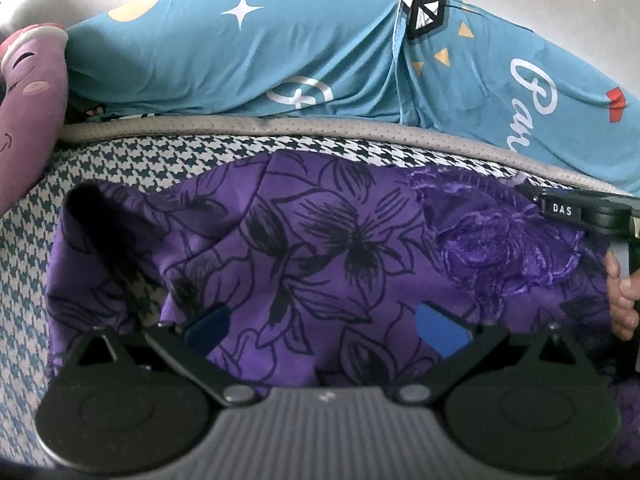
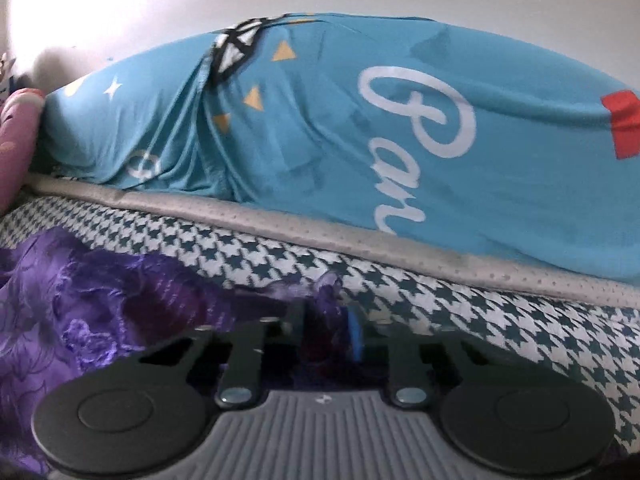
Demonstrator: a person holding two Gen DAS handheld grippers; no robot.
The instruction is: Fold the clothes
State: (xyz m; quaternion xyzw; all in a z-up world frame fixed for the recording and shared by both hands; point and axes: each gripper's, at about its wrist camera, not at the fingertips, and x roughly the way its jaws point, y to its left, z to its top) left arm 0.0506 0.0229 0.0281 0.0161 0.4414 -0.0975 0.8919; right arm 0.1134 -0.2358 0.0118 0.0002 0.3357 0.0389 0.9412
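A purple garment [image 1: 320, 240] with black flower outlines and a lace patch lies on the houndstooth sheet [image 1: 120, 160]. My left gripper [image 1: 324, 328] hovers over its near part, jaws wide open, blue pads apart, nothing between them. In the left wrist view the other gripper [image 1: 580, 212] and a hand [image 1: 622, 300] sit at the garment's right edge. In the right wrist view my right gripper [image 2: 328, 332] is shut on a bunched corner of the purple garment [image 2: 100, 300], lifting it slightly off the sheet [image 2: 440, 300].
A teal quilt [image 1: 280, 48] with white lettering and stars is heaped along the back over a grey mattress border [image 1: 280, 128]. A pink-purple plush toy [image 1: 28, 92] lies at the far left. White wall is behind.
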